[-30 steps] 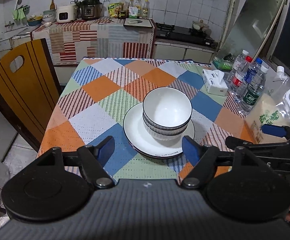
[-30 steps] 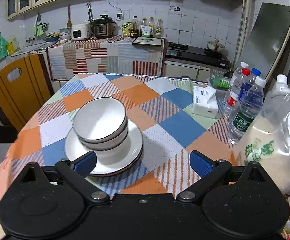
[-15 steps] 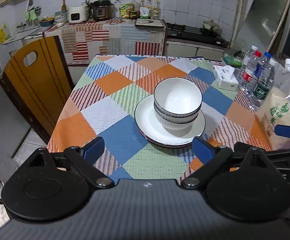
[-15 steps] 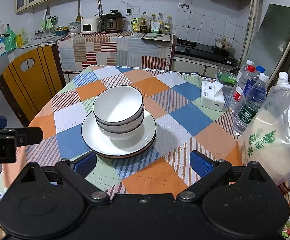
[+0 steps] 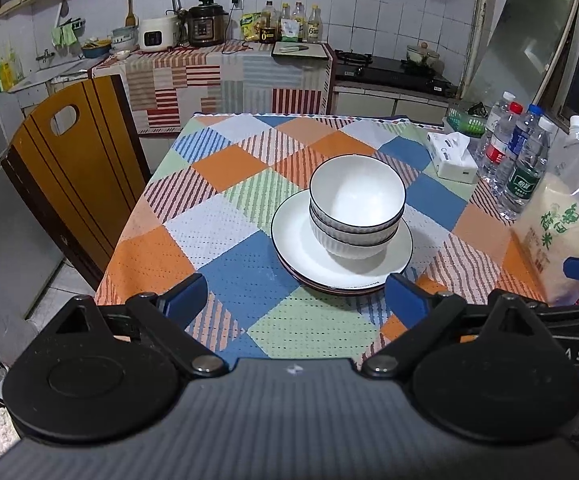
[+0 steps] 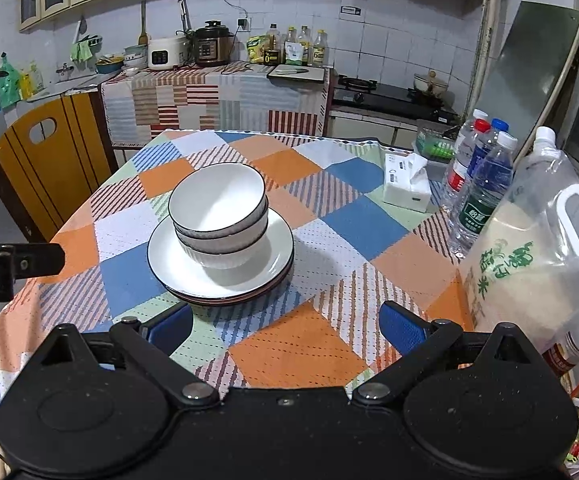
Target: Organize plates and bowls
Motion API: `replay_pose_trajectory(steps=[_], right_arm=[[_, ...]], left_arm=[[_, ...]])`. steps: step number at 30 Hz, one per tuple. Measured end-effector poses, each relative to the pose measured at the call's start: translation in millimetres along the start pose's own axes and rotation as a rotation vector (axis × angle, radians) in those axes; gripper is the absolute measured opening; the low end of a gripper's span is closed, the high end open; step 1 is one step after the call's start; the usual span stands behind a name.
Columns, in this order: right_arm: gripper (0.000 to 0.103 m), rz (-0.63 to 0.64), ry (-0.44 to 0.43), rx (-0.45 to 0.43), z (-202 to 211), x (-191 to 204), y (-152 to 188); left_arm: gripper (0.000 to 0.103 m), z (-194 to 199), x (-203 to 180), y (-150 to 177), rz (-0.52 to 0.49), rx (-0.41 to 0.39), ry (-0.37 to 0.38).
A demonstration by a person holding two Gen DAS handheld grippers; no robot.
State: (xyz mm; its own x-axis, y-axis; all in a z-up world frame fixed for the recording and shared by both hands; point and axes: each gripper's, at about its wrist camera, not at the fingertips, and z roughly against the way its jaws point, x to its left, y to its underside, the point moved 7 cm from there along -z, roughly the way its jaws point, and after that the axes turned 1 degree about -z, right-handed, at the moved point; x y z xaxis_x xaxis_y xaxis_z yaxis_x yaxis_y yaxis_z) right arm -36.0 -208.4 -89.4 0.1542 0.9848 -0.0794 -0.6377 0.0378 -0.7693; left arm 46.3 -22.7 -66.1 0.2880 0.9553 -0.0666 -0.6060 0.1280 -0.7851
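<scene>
Left gripper wide open, holding nothing, hovering over the near edge of the table, short of the plates. Right gripper likewise spread wide and empty, above the near edge, clear of the crockery. Stacked plates at mid-table on the checked cloth, white with a dark rim, at least two, with a reddish edge showing under the top one. Two white bowls nested upright on the plates, sitting toward the far side of the stack, dark rim on each. Tissue box further back on the right, apart from the plates. Water bottles clustered at the right edge, just beside a rice bag. Wooden chair at the left side of the table. Left gripper's finger visible at the left border of the right wrist view, well apart from the plates
</scene>
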Motion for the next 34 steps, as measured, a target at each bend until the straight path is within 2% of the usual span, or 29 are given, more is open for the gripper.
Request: replay_pose_trajectory(steps=[11, 25, 34], right_arm=[[0.101, 0.009, 0.002, -0.008, 3.7, 5.1, 4.9], [0.101, 0.008, 0.0, 0.0, 1.8, 5.9, 7.9], [0.101, 0.005, 0.006, 0.003, 1.2, 5.3, 8.4]], left_arm=[[0.096, -1.0, -6.5, 5.4, -0.026, -0.018, -0.028], [0.096, 0.6, -3.2, 7.2, -0.002, -0.024, -0.023], [0.096, -0.2, -1.6, 7.1, -0.008, -0.024, -0.045]])
